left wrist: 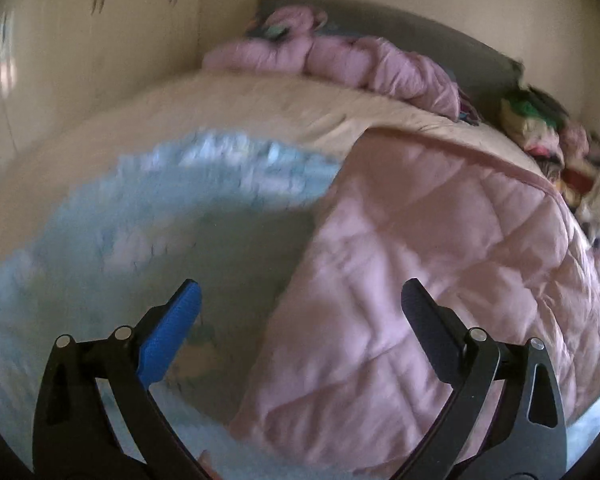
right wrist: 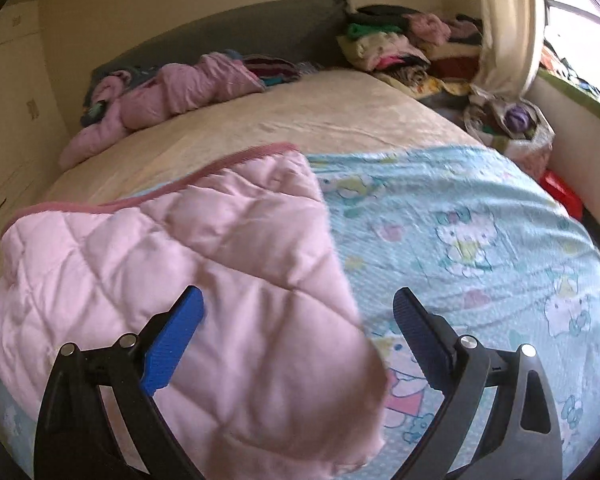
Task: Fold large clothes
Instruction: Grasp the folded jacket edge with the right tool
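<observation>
Soft daylight enters through the blown-out window at the right wrist view's upper right, while motion blur smears the left wrist view and fisheye bending darkens both rims.

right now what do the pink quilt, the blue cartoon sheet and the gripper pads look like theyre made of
Pink quilt: padded fabric with a slight sheen; stitched diamonds puff up, darker pink binding on the edge.
Blue cartoon sheet: thin matte printed cloth, probably cotton; lies flat with small creases.
Gripper pads: blue ribbed plastic or rubber; can't tell which.
</observation>
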